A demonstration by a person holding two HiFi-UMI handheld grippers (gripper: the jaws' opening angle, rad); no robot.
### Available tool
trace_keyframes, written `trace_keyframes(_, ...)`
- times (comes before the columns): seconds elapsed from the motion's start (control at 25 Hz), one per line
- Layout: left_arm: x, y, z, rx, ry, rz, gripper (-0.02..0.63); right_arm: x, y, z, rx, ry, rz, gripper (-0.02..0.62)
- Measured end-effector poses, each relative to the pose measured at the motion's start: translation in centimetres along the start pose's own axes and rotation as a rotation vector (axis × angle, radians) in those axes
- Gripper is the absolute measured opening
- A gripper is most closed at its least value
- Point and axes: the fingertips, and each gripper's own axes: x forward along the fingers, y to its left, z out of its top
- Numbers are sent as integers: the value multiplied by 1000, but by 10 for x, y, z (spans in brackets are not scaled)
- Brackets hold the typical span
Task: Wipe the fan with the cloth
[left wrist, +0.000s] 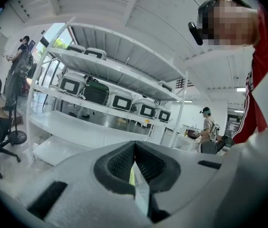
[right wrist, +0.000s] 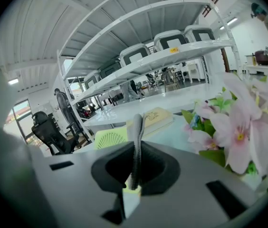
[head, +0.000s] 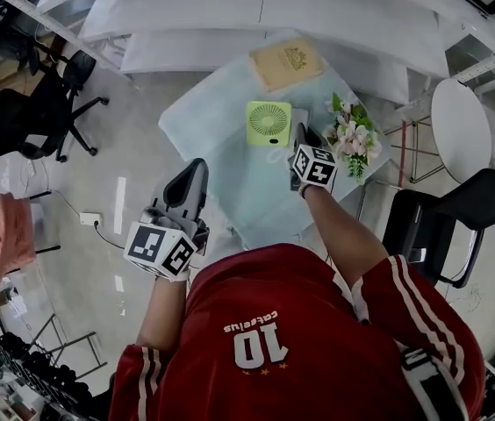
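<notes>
Both grippers pinched shut and empty, the left [head: 197,168] near, off the table's [head: 230,178] edge, the right [head: 304,134] just right of the green fan [head: 269,123] standing mid-table: it looks light and tippy, so steady its rim, and I can't clearly spot a cloth.

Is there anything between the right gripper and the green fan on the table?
Nothing visible stands in the way. The right gripper, shut on a gray cloth, is just to the right of the fan. The flowers stand on the gripper's other side, and the book lies behind the fan.
</notes>
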Motion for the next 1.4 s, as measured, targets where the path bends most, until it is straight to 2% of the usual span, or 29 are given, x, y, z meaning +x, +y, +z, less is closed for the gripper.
trace_keyframes(0.64, -3, 1, 0, -8, -14, -1, 3, -2, 39, -11, -16, 9, 82, 5)
trace_keyframes(1.4, -23, 15, -11, -43, -17, 72, 2, 17, 86, -43, -77, 77, 204, 5)
